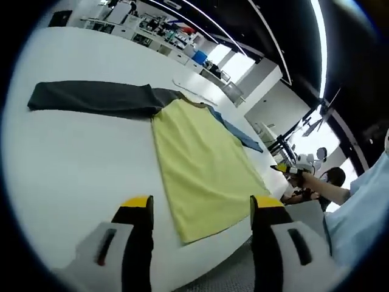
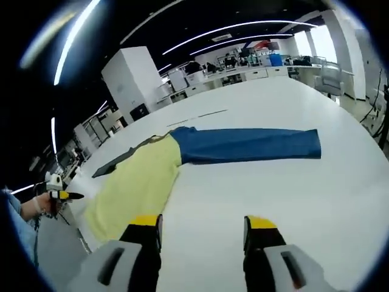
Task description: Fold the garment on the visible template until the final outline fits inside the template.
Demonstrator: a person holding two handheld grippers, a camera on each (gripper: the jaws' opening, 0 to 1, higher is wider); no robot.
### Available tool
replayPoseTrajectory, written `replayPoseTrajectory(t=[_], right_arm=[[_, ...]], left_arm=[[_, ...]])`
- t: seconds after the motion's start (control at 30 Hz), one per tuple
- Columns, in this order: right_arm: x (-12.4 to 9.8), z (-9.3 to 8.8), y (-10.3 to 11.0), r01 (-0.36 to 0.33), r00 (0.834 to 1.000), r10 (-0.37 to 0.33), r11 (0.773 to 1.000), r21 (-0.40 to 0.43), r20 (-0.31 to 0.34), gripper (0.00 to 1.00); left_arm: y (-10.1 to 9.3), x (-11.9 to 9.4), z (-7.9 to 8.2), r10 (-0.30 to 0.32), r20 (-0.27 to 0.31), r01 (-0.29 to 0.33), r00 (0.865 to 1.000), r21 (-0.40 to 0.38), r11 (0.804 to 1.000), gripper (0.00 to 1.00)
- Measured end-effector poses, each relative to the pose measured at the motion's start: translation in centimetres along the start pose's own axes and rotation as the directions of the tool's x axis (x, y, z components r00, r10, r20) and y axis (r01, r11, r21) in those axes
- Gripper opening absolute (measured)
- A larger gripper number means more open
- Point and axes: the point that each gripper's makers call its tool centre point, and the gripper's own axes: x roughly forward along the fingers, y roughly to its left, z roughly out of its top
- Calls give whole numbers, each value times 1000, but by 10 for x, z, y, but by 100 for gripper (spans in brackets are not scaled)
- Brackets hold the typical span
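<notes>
The left gripper [image 1: 200, 204] rose from the bottom of the left gripper view with its yellow-tipped jaws spread wide apart and nothing between them, held above the near edge of the white table [image 1: 79, 158]. The right gripper [image 2: 202, 224] stood the same way at the bottom of the right gripper view, jaws parted and empty over the white table [image 2: 292, 188].

The table took up most of both views. On it lay the garment [image 1: 200, 161], a long-sleeved shirt spread flat with a pale yellow body running from the middle of the left gripper view down toward the lower middle, its hem reaching the table edge between the jaws. Its dark grey sleeve [image 1: 91, 97] stretched straight out to the upper left, and its blue sleeve [image 1: 243, 137] ran off to the right of the body. In the right gripper view the garment [image 2: 137, 182] lay at centre left, the blue sleeve [image 2: 249, 145] extended flat toward the right, and the dark grey sleeve [image 2: 118, 161] showed as a thin strip at the left beyond the yellow body.

Thin lines [image 2: 200, 115] were marked on the tabletop beyond the collar; whether they belonged to the template could not be told.

A person's hand [image 1: 304, 179] held a small device at the right of the left gripper view.
</notes>
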Motion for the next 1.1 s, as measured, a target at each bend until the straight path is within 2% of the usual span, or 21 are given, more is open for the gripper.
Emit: replayPoseTrajectory(t=[0.07, 0.13, 0.2, 0.23, 0.27, 0.3, 0.33, 0.37, 0.4, 0.43, 0.5, 0.53, 0.7, 0.77, 0.8, 0.87, 0.93, 0.97, 1.03, 1.1], right_arm=[[0, 8, -15, 38, 999, -39, 999, 10, 15, 52], [2, 22, -37, 74, 995, -75, 997, 20, 65, 48], [2, 29, -58, 134, 985, -145, 984, 118, 88, 44], [1, 40, -68, 145, 974, -171, 974, 174, 149, 44], [1, 45, -75, 155, 968, -190, 967, 204, 166, 44], [0, 44, -88, 198, 958, -241, 948, 250, 155, 43], [1, 46, -94, 210, 952, -261, 936, 284, 157, 42], [2, 53, -95, 204, 944, -271, 928, 311, 188, 42], [4, 52, -96, 208, 945, -273, 927, 310, 181, 41], [5, 50, -97, 232, 943, -294, 917, 325, 156, 39], [9, 53, -96, 230, 941, -296, 915, 331, 164, 35], [12, 53, -96, 237, 939, -307, 905, 352, 157, 33], [23, 54, -98, 253, 932, -331, 887, 386, 150, 31], [26, 51, -104, 265, 924, -352, 871, 414, 150, 30], [27, 49, -105, 261, 922, -358, 854, 450, 145, 29], [28, 52, -108, 254, 916, -366, 846, 468, 164, 27], [28, 52, -111, 264, 911, -378, 840, 474, 163, 23], [28, 55, -114, 257, 907, -386, 825, 504, 170, 23], [30, 59, -117, 243, 903, -388, 814, 528, 183, 22], [30, 61, -120, 247, 899, -397, 809, 533, 185, 20]], left_arm=[[-4, -1, 6, -2, 18, 1, 1000, 24, 1000, 64], [-8, -2, 13, -11, 45, 9, 999, 31, 999, 64], [-15, -3, 19, -38, 76, 35, 996, 45, 998, 64], [-16, -4, 20, -43, 79, 40, 996, 46, 998, 64], [-19, -4, 21, -51, 85, 48, 995, 39, 998, 64], [-21, -5, 22, -56, 91, 53, 994, 37, 998, 63], [-24, -5, 23, -65, 99, 61, 993, 43, 997, 62], [-25, -6, 23, -68, 101, 64, 993, 45, 997, 61], [-25, -6, 24, -70, 101, 66, 992, 45, 997, 61], [-26, -7, 24, -70, 102, 66, 992, 45, 997, 61], [-25, -9, 28, -64, 105, 59, 992, 45, 997, 62], [-23, -10, 31, -59, 111, 53, 992, 51, 997, 62], [-16, -16, 45, -26, 144, 16, 989, 71, 997, 62], [-15, -17, 50, -20, 163, 4, 986, 98, 995, 66], [-13, -17, 52, -11, 168, -7, 986, 103, 995, 67], [-10, -18, 55, 7, 175, -32, 985, 136, 990, 72], [-3, -17, 52, 42, 157, -70, 987, 177, 982, 76], [3, -17, 46, 72, 123, -97, 990, 210, 973, 77], [9, -16, 39, 104, 87, -123, 991, 258, 958, 78], [13, -14, 36, 111, 78, -127, 991, 252, 959, 79]])
